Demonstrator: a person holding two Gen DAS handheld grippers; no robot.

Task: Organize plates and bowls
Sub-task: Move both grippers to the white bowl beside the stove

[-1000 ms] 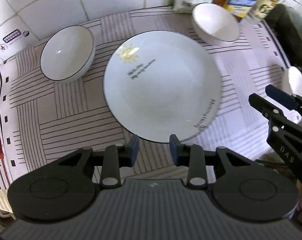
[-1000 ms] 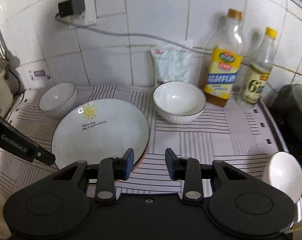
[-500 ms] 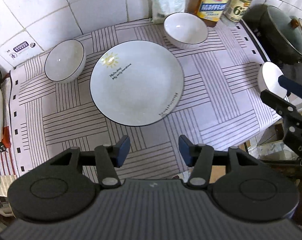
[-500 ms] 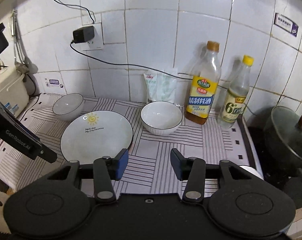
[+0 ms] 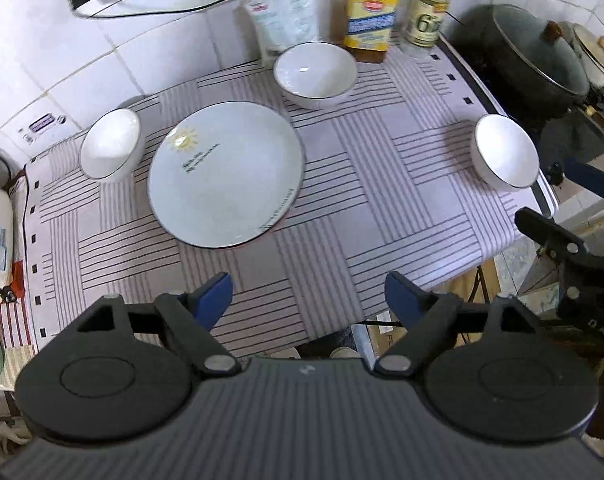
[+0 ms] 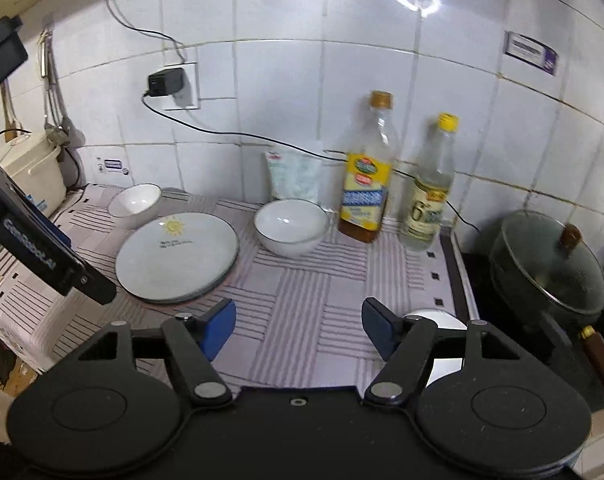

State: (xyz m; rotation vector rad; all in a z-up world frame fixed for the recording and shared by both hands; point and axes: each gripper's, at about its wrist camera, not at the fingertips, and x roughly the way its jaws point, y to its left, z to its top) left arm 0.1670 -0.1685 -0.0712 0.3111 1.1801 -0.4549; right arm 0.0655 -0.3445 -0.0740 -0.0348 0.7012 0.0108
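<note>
Both the left gripper (image 5: pixel 308 298) and the right gripper (image 6: pixel 298 326) have just been opening wide, holding nothing. The plate (image 5: pixel 226 174) is sitting in the middle of the cloth (image 5: pixel 342 216), with three bowls spread around it. The right bowl (image 5: pixel 506 156) is sitting near the cloth's edge, so grabbing it gently by the rim looks safest. There is open room near the front.
</note>
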